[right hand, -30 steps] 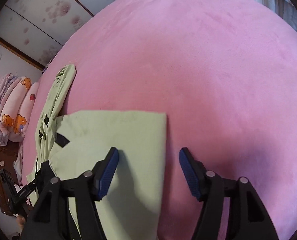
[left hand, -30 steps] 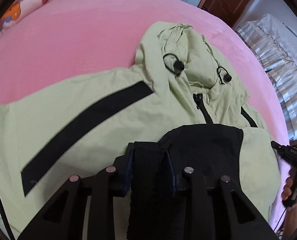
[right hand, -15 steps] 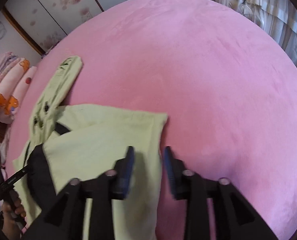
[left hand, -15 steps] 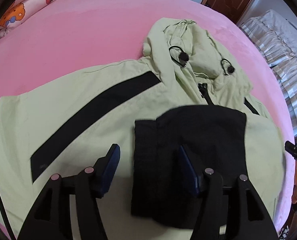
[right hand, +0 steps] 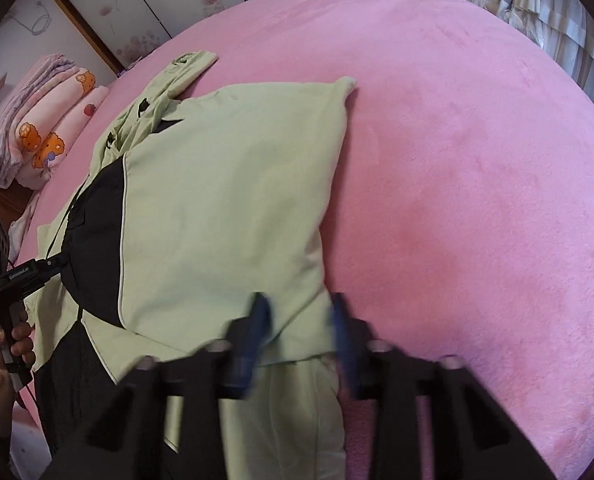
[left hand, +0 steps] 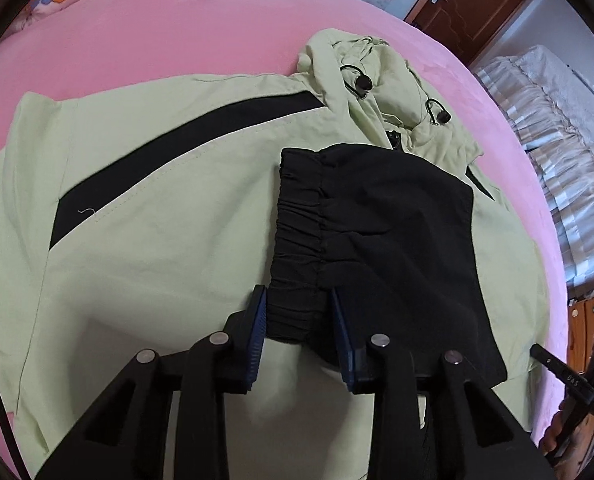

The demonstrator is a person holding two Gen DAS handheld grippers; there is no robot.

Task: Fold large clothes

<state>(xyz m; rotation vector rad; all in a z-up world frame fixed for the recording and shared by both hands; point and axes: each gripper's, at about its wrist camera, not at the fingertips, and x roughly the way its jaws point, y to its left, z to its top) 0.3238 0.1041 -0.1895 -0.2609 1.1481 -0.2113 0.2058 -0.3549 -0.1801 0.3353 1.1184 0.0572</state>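
Observation:
A light green hooded jacket (left hand: 157,240) with a black stripe lies spread on the pink bed (left hand: 177,32), its hood (left hand: 377,80) towards the far side. A black sleeve (left hand: 397,240) is folded across its chest. My left gripper (left hand: 297,320) is closing, and the sleeve's gathered black cuff (left hand: 297,240) fills the gap between its blue pads. In the right wrist view the jacket (right hand: 225,200) lies with one side folded inwards. My right gripper (right hand: 299,320), blurred, is closing on the green near edge of that folded side.
Folded pink blankets (right hand: 45,120) are stacked at the head of the bed. A brown door (left hand: 477,0) and a second bed with a striped cover (left hand: 557,120) stand beyond. Curtains (right hand: 557,20) hang at the far right. A hand (right hand: 5,344) holds the left tool at the bed's edge.
The left jaws let go of the black cuff, spread wide, then narrowed around it again. The right jaws went from wide open to narrow around the green edge, and that gripper drew back along the jacket.

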